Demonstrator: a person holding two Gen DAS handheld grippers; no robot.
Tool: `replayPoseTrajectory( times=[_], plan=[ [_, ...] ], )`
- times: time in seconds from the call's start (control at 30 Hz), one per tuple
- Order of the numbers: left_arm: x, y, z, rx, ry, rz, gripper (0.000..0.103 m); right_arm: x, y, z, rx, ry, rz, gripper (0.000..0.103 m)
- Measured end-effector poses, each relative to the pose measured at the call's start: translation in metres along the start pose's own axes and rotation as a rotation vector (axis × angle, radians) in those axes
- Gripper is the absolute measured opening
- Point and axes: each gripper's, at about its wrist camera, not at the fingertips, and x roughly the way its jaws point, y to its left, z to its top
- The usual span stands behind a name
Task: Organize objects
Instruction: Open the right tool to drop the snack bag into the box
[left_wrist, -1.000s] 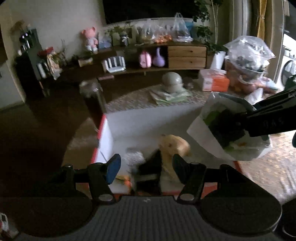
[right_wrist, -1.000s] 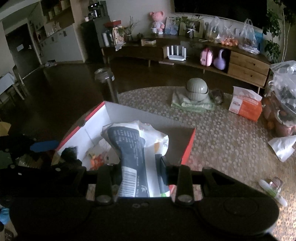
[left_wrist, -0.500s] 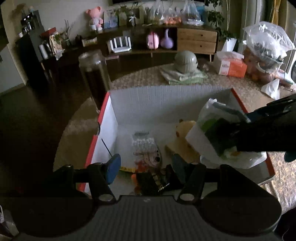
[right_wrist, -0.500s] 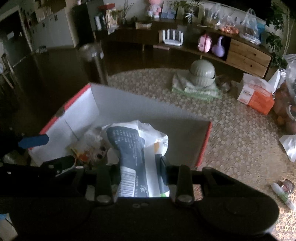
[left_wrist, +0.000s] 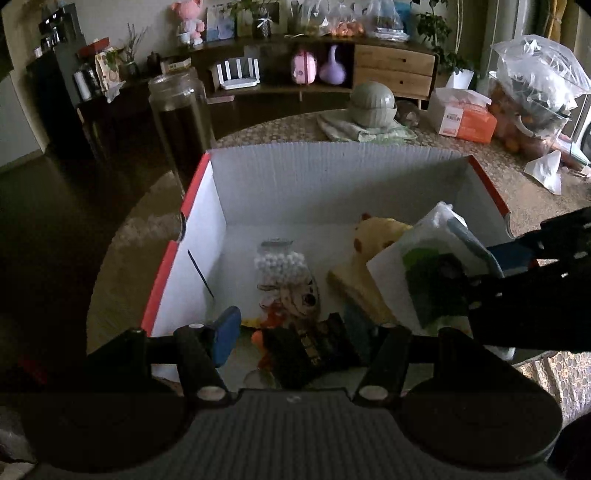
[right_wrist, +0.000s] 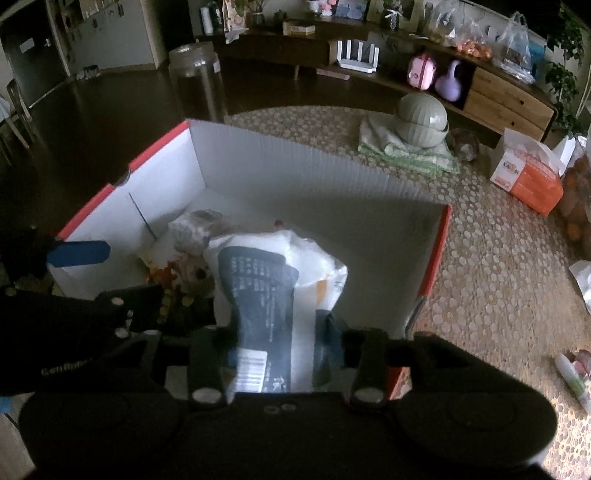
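Note:
A white cardboard box with red edges (left_wrist: 332, 184) (right_wrist: 295, 173) stands on the patterned table. My right gripper (right_wrist: 273, 336) is shut on a white snack bag with a dark label (right_wrist: 266, 288) (left_wrist: 424, 266) and holds it inside the box at its right side. My left gripper (left_wrist: 291, 325) is open and empty over the box's near edge. In the box lie a jar of white balls (left_wrist: 280, 262), a yellow plush toy (left_wrist: 376, 232) and a dark packet (left_wrist: 314, 347).
A tall glass jar (left_wrist: 181, 110) stands left of the box. Behind the box are a green lidded bowl on a cloth (left_wrist: 373, 103), an orange tissue box (left_wrist: 465, 118) and a bag of fruit (left_wrist: 535, 92). Small tubes (right_wrist: 572, 376) lie at the right.
My right gripper has lowered the snack bag from above the box down into it. Both cameras have moved closer over the box. The left gripper stays open.

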Motion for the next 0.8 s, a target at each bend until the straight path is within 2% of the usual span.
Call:
replayPoseTrajectory(
  times=[0.17, 0.3, 0.43, 0.5, 0.6, 0.8],
  plan=[
    [0.002, -0.001, -0.005, -0.018, 0.009, 0.009, 0.061, -0.006, 0.0, -0.005, -0.007, -0.009, -0.004, 0.051],
    [-0.006, -0.004, -0.006, -0.028, -0.009, 0.012, 0.066, -0.021, -0.002, -0.008, -0.01, -0.045, 0.006, 0.066],
    [-0.017, -0.007, -0.006, -0.043, -0.018, -0.002, 0.069, -0.038, -0.005, -0.011, -0.012, -0.072, 0.017, 0.066],
    [-0.024, -0.01, -0.006, -0.046, -0.03, -0.005, 0.074, -0.047, -0.008, -0.013, -0.01, -0.086, 0.02, 0.07],
    [-0.036, -0.014, -0.006, -0.049, -0.051, -0.012, 0.075, -0.059, -0.012, -0.018, -0.006, -0.106, 0.031, 0.075],
    [-0.058, -0.024, -0.006, -0.057, -0.082, -0.024, 0.08, -0.085, -0.022, -0.032, -0.008, -0.142, 0.054, 0.076]
  ],
)
